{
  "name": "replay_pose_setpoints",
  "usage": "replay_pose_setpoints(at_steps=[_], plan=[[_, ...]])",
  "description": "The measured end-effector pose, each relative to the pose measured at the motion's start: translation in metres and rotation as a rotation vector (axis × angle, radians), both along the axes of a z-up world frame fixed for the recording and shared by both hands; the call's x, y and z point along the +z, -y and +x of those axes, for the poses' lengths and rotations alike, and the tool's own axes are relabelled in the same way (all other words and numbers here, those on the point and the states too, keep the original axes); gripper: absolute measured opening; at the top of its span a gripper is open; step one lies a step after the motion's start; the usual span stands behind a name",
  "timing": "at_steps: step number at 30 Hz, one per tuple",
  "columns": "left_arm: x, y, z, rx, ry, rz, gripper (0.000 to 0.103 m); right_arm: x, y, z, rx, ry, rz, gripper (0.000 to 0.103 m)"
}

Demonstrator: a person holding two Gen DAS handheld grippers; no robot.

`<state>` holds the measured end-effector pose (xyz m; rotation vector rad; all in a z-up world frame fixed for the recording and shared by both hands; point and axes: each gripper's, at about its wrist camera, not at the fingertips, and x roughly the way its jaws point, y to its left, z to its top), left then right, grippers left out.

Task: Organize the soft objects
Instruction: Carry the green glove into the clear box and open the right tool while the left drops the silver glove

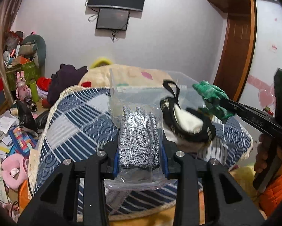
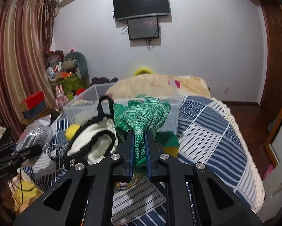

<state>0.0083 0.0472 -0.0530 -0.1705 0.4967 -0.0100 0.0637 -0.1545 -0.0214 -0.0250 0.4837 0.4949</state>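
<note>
Here we take the clear plastic bin (image 2: 122, 101) as our landmark, standing on the blue patterned quilt (image 2: 216, 131) with its open top free. Our right gripper (image 2: 139, 150) is clenched on a green knit glove (image 2: 141, 116), whose long axis runs straight out along the jaws, cuff pinched between them and fingers fanned toward the bin's near wall; from the left wrist view the same glove (image 1: 212, 98) hangs just short of the bin's right side, so the right hand is the nearer one and the drop lies forward and slightly up over the rim. Our left gripper (image 1: 139, 150) grips a bagged grey speckled glove (image 1: 139, 131), the plastic sleeve squeezed between the pads, its length also pointing toward the bin, on the near side of it. Between the two, a black and white slipper (image 1: 186, 120) lies on the quilt just before the bin; it seems to touch the bin's front wall, though blur leaves that unsure. The quilt right of the bin is bare, giving room to swing, while the rim is the edge that the glove's dangling fingers could catch.
</note>
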Motion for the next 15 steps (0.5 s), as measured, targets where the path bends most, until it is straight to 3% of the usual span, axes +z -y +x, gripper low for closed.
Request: replay_pose_setpoints(at_steps=[15], plan=[[0.056,-0.024,0.048,-0.003,0.098,-0.012,0.034,0.053,0.004,0.015,-0.023,0.134,0.014,0.009]])
